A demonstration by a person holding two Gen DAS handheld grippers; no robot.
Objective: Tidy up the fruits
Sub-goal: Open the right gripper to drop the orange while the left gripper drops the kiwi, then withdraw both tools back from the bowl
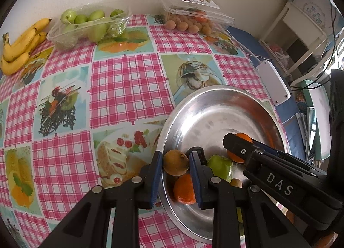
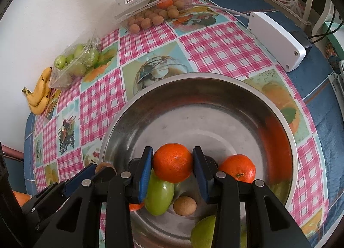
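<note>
I hold a brown fruit [image 1: 175,162] in my left hand-held gripper [image 1: 175,180] and a tangerine [image 2: 172,163] in the right hand-held gripper [image 2: 173,175], both over the bowl [image 2: 150,95] for sorting

Counted one metal bowl [image 2: 215,89] on one table [image 1: 129,80]. Counted three tangerines: one [image 2: 173,163] between gripper pads, one [image 2: 237,168] beside it in the bowl, one [image 1: 185,190] by the near wall. Counted at least two green fruits in the bowl, one [image 2: 159,196] oblong, one [image 2: 204,233] at the lower edge. Counted two small brown round fruits there, one [image 1: 175,162] held, one [image 2: 185,205] loose. Counted one bunch of bananas [image 1: 20,46]; exact number of fingers unclear. Counted two clear plastic boxes: one [image 1: 64,35] of green fruits, one [image 1: 193,9] of many small brown fruits, too crowded to number. Counted one white device [image 2: 277,41]. Counted two grippers, left gripper [image 1: 175,172] and right gripper [image 2: 173,170].
</note>
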